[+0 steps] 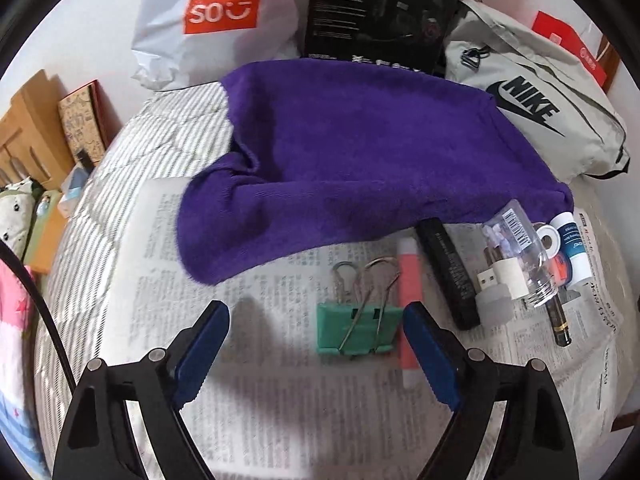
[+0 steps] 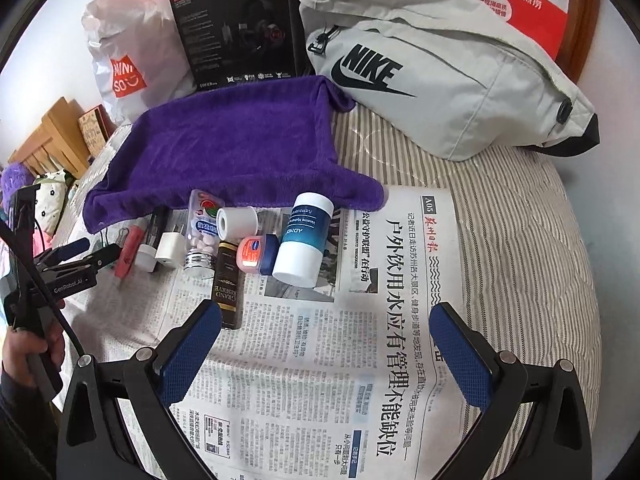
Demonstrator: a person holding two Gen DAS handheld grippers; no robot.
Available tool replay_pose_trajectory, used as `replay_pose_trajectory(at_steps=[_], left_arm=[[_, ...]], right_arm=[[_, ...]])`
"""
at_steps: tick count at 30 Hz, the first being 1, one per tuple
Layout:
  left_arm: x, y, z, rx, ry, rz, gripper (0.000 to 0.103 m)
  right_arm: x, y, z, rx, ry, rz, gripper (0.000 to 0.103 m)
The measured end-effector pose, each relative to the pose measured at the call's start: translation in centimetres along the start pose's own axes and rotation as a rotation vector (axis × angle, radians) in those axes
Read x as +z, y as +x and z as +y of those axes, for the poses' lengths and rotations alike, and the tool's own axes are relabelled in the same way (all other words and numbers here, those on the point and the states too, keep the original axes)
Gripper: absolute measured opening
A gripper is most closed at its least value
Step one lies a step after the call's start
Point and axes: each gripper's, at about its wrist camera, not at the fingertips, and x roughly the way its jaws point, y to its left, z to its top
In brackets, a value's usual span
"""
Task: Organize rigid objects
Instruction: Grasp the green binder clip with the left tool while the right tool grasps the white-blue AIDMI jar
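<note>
Left wrist view. Left gripper (image 1: 316,324): jaws spread wide, nothing between them, low over the newspaper (image 1: 280,400). Landmark: purple towel (image 1: 340,152). Just in front of its near hem, a row of small hard items lies on the newspaper: green binder clip (image 1: 358,328), pink tube (image 1: 409,300), black stick (image 1: 448,272), white USB plug (image 1: 502,278), clear bottle (image 1: 520,248), dark pen-like tube (image 1: 558,320). The clip lies nearest the gripper, between the fingertips' line, and touches the pink tube's side.

Right wrist view. Right gripper (image 2: 324,320): jaws likewise spread, empty, above the newspaper (image 2: 360,360). Below the towel (image 2: 232,148): blue-and-white jar (image 2: 302,240), small red-lidded tin (image 2: 256,254), white roll (image 2: 238,222), dark box (image 2: 229,284).

Risks, as judged: the items crowd together, so closing on the clip may drag the pink tube; round items may roll on soft bedding; loose newspaper may slide.
</note>
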Motion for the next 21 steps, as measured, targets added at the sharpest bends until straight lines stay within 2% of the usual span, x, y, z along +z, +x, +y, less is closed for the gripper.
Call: replay_pose_trajectory(at_steps=[7, 13, 14, 17, 19, 21], left_arm=[[-0.4, 0.0, 0.4, 0.04, 0.056, 0.016, 0.088], [-0.8, 0.6, 0.0, 0.052, 0.033, 0.013, 0.084], [-0.8, 0.7, -0.2, 0.06, 0.04, 0.005, 0.081], [-0.7, 0.5, -0.5, 0.049, 0.052, -0.019, 0.063], [-0.7, 0.3, -0.5, 0.042, 0.06, -0.031, 0.041], [-0.8, 0.0, -0.3, 0.032, 0.056, -0.031, 0.039]], right_arm=[[0.2, 0.7, -0.1, -0.003, -0.008, 0.009, 0.103], [0.9, 1.8, -0.3, 0.004, -0.002, 0.007, 0.103], [1.0, 2.0, -0.3, 0.002, -0.004, 0.006, 0.102], [1.7, 2.7, -0.3, 0.0, -0.008, -0.007, 0.101], [2.2, 3.6, -0.3, 0.008, -0.007, -0.007, 0.098], [2.6, 4.6, -0.1, 0.016, -0.01, -0.001, 0.089]])
